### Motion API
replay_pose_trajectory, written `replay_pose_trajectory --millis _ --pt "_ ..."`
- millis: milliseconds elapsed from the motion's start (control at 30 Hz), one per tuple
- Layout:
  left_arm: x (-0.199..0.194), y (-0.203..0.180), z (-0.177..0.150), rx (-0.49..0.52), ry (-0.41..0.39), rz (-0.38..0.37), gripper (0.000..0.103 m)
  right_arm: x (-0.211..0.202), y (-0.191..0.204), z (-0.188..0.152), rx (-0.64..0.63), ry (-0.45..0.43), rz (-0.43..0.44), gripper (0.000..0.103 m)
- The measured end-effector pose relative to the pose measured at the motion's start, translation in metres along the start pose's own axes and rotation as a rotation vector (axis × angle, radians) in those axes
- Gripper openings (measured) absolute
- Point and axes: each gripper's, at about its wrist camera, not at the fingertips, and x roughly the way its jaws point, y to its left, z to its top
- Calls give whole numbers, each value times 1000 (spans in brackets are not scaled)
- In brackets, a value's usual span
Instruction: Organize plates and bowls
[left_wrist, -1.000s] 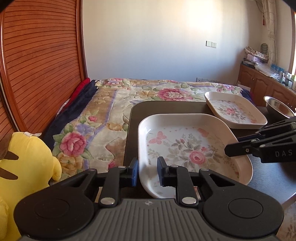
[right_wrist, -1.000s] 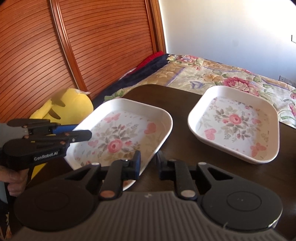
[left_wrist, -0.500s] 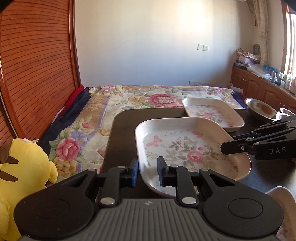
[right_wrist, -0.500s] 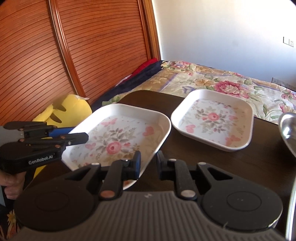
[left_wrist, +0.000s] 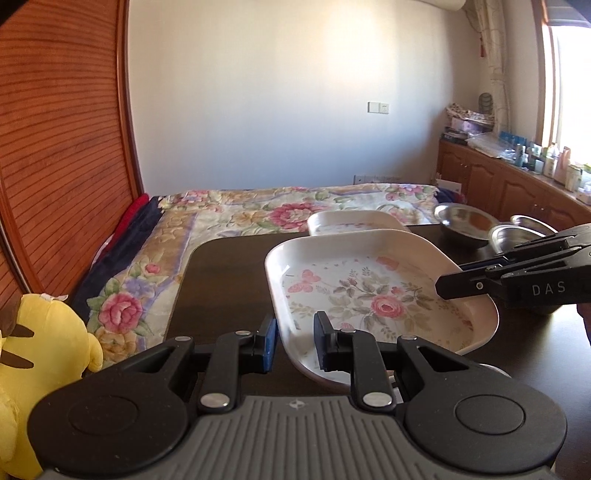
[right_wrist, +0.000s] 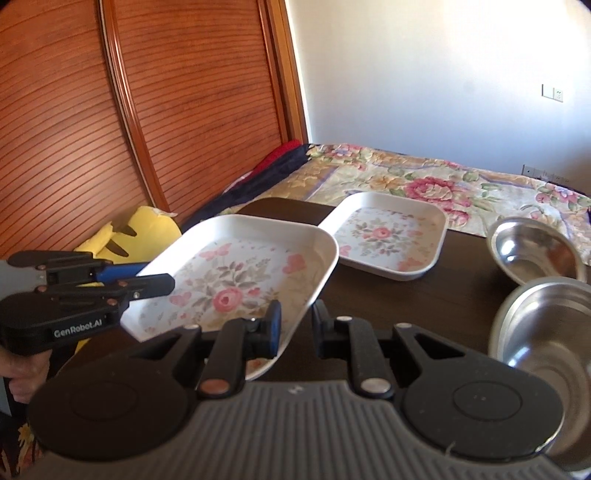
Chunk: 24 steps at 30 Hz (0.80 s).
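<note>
Left wrist: both grippers – left (left_wrist: 294, 341), right (right_wrist: 295, 328) – pinch 1 raised plate's (left_wrist: 373, 295) opposite rims.

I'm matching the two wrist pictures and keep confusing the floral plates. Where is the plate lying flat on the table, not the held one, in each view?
Left wrist: the flat floral plate sits centre-right, mostly hidden behind the lifted floral plate.
Right wrist: the flat plate lies centre-right, fully visible beyond the lifted plate.
Shared landmark: the yellow plush toy at the left.
</note>
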Motion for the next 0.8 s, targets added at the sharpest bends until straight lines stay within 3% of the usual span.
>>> replay_pose_trajectory --millis 800 --pt "-68 -62 -26 69 -36 -56 23 -83 -11 -49 61 -87 -32 20"
